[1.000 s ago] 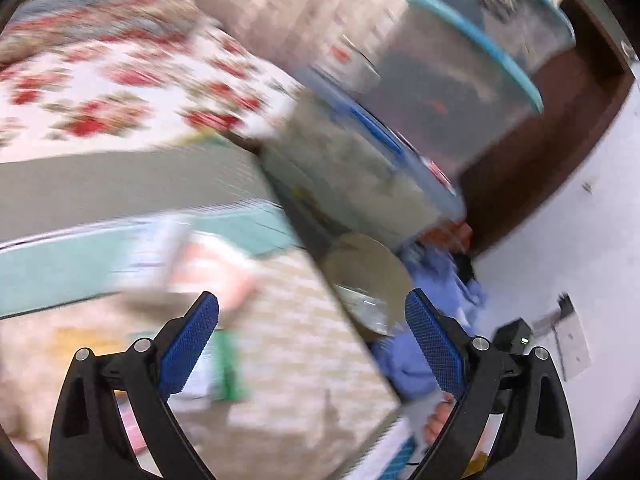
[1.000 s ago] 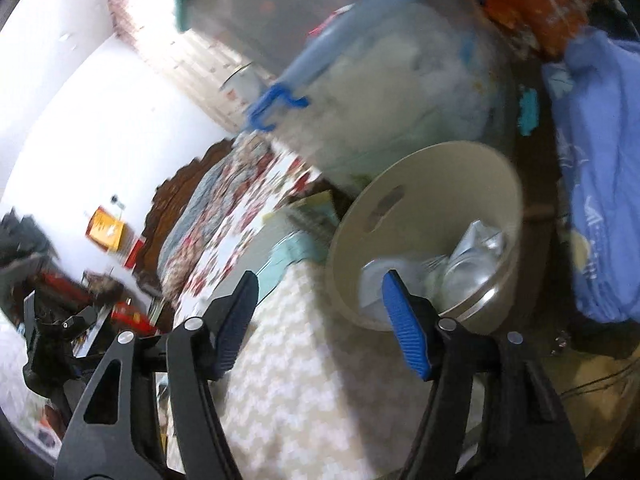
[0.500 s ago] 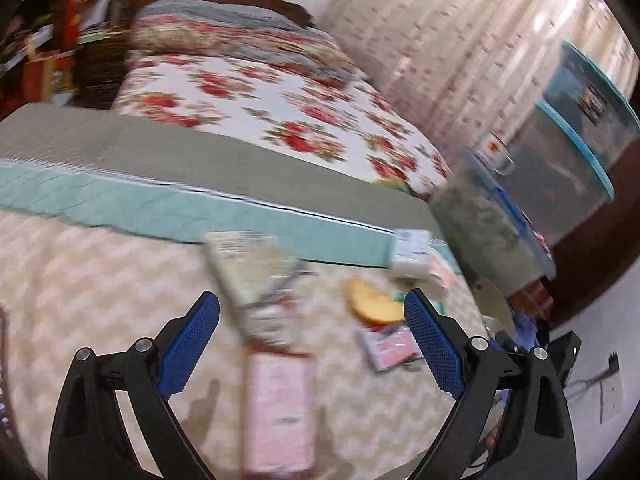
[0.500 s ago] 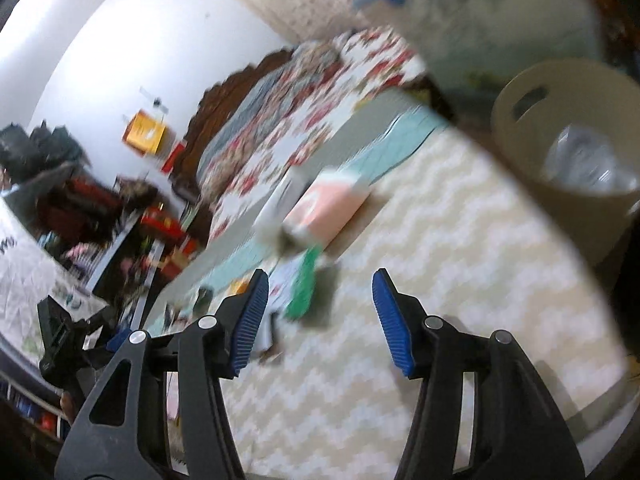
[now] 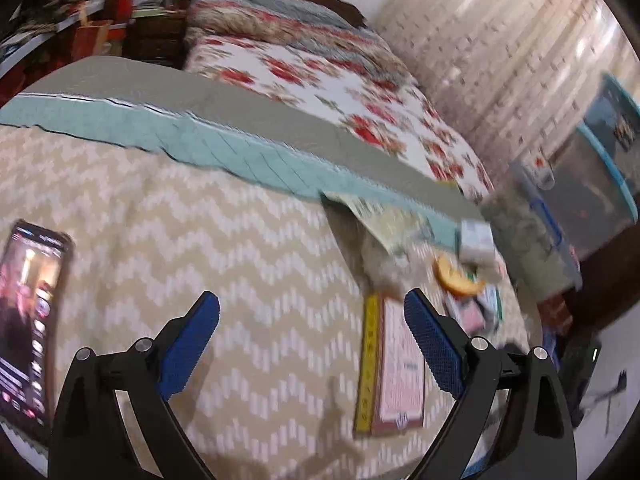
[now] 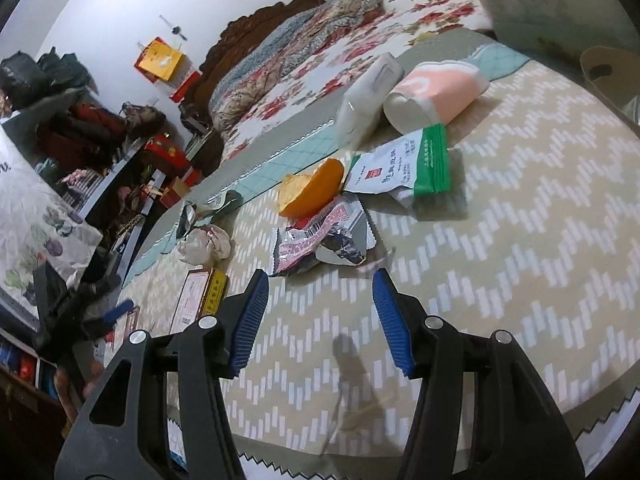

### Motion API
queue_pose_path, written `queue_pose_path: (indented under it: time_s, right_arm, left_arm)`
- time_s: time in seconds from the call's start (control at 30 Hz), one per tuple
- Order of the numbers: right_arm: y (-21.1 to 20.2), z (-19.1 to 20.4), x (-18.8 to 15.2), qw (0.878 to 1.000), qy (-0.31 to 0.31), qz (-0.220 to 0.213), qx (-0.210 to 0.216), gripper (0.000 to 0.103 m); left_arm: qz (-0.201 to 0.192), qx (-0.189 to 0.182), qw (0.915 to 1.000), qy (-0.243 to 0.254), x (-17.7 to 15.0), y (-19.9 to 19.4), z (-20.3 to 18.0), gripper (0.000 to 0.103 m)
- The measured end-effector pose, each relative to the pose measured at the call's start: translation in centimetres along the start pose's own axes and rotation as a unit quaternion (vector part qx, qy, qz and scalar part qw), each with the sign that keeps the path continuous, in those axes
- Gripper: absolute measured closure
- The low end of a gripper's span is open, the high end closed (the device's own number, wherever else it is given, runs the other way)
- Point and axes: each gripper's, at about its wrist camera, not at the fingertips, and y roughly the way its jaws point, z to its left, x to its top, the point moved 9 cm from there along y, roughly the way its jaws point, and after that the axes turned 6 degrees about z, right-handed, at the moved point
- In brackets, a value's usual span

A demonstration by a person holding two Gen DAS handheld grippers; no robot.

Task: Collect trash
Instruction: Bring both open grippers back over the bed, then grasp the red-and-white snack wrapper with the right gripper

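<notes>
Trash lies scattered on the beige zigzag bedspread [image 6: 520,248]. My right gripper [image 6: 318,312] is open and empty, just short of a crumpled red and silver wrapper [image 6: 320,236]. Behind the wrapper are an orange peel [image 6: 314,194], a white and green packet [image 6: 404,168] and a crumpled tissue [image 6: 204,244]. My left gripper [image 5: 312,320] is open over bare bedspread, its right finger beside a flat box with a yellow edge [image 5: 396,364]. The tissue [image 5: 384,268] and the peel [image 5: 456,280] lie beyond that box. A beige bin [image 6: 608,76] shows at the right edge.
A phone [image 5: 32,312] with a lit screen lies at the left of the bedspread. A pink and white tissue pack [image 6: 436,94] and a white pack [image 6: 370,98] sit near the teal border. Stacked plastic storage boxes [image 5: 600,184] stand to the right, cluttered shelves [image 6: 80,140] to the left.
Both views have swung away from the beige bin and storage boxes to the bedspread and its trash. The right jaws have narrowed a little. The left jaws stay wide.
</notes>
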Motion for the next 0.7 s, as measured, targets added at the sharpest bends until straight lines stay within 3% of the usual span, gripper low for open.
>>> queue_pose_path:
  time_s: [0.13, 0.27, 0.43, 0.5, 0.53, 0.7]
  right_arm:
    - [-0.5, -0.6, 0.6, 1.000, 0.020, -0.014, -0.008, 0.045]
    - [-0.1, -1.8, 2.2, 0.999, 0.040, -0.016, -0.004, 0.045]
    - [3.1, -1.8, 3.8, 0.999, 0.053, 0.013, 0.003, 0.045]
    - [4.3, -1.1, 3.5, 0.999, 0.045, 0.028, 0.009, 0.053]
    - [4.9, -0.6, 3.1, 0.999, 0.035, 0.039, 0.011, 0.074]
    - [5.2, 1.4, 0.2, 0.998, -0.003, 0.064, 0.019, 0.085]
  left_arm:
    - [0.018, 0.001, 0.9985, 0.052, -2.5, 1.4, -3.3, 0.013]
    - [0.024, 0.030, 0.9934, 0.108, -4.4, 3.1, -5.9, 0.012]
    - [0.034, 0.056, 0.9900, 0.125, -5.5, 4.6, -6.5, 0.012]
    - [0.035, 0.068, 0.9892, 0.125, -5.8, 4.9, -6.4, 0.011]
    - [0.035, 0.074, 0.9887, 0.125, -5.9, 5.0, -6.2, 0.011]
    - [0.039, 0.102, 0.9859, 0.127, -6.0, 5.5, -5.7, 0.011]
